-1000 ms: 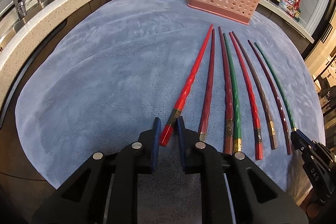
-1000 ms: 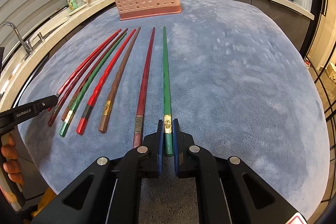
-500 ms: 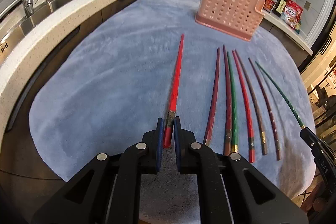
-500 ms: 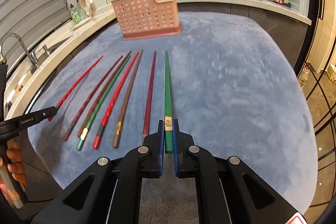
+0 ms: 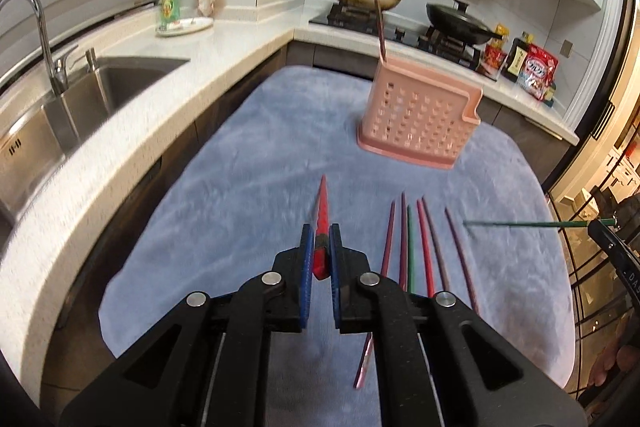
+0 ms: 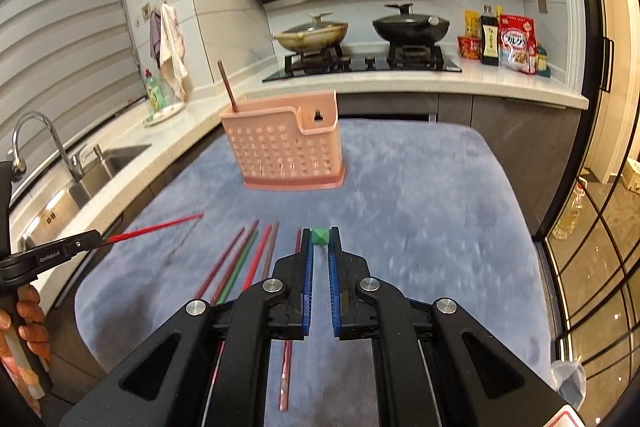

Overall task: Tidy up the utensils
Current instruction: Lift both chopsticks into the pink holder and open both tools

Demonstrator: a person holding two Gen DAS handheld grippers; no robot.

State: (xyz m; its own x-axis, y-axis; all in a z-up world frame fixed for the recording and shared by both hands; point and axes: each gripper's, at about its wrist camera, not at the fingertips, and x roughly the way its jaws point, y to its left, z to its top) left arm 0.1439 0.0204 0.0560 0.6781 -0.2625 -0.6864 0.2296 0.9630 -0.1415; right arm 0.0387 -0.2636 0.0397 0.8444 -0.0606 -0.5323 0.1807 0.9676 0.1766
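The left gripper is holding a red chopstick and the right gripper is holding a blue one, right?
Not quite. The left gripper does hold the red chopstick, but the chopstick in the right gripper is green, not blue. The left wrist view shows that green chopstick best.

Above the blue mat (image 5: 248, 167), the left gripper (image 5: 319, 243) and right gripper (image 6: 320, 239) are held clamped, pitched downward.
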